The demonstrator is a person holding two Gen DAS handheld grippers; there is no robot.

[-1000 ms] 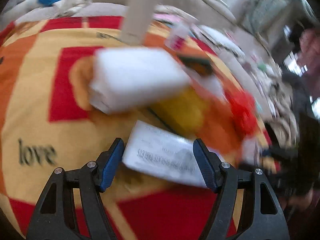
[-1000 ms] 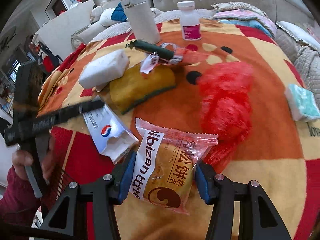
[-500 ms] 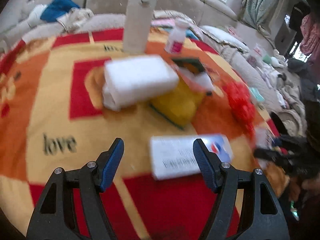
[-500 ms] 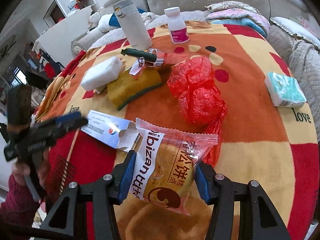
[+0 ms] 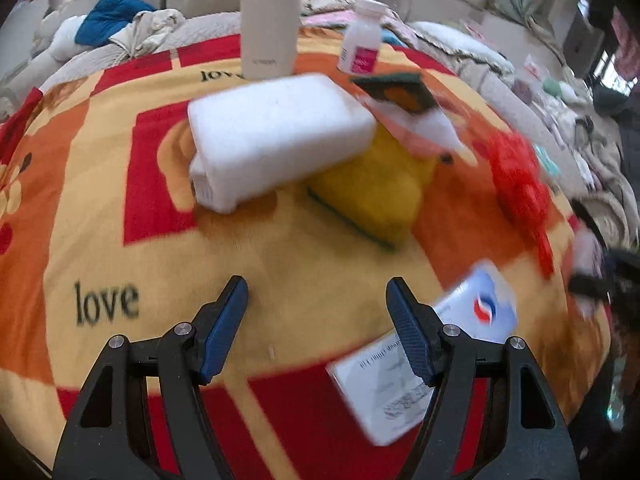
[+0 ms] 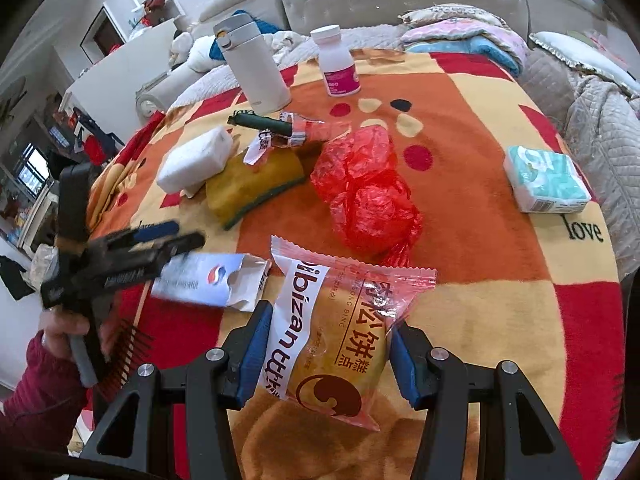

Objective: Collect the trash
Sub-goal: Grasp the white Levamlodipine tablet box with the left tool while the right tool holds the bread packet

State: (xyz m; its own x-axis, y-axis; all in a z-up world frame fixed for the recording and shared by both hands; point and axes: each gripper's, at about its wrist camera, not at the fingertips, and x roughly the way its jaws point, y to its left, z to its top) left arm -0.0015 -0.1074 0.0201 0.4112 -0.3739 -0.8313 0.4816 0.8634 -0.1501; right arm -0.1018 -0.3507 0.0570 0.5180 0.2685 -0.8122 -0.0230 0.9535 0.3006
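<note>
Cluttered "love" blanket (image 6: 520, 240): right tool (image 6: 328, 348) pinches the pastry wrapper (image 6: 332, 344) for removal, while left tool (image 5: 316, 320), spread and empty, hovers beside the torn carton (image 5: 460, 320).

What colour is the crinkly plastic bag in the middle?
Red, see-through plastic bag; clearest in the right wrist view.

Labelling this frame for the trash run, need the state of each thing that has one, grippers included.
left gripper: open, nothing between the jaws
right gripper: shut on snack packet
snack packet: sealed, held
white carton: end flap torn open, lying flat on the blanket
red plastic bag: crumpled, lying loose
flask: upright, lid closed
pill bottle: upright, capped
tissue pack: flat; whether opened, cannot tell
</note>
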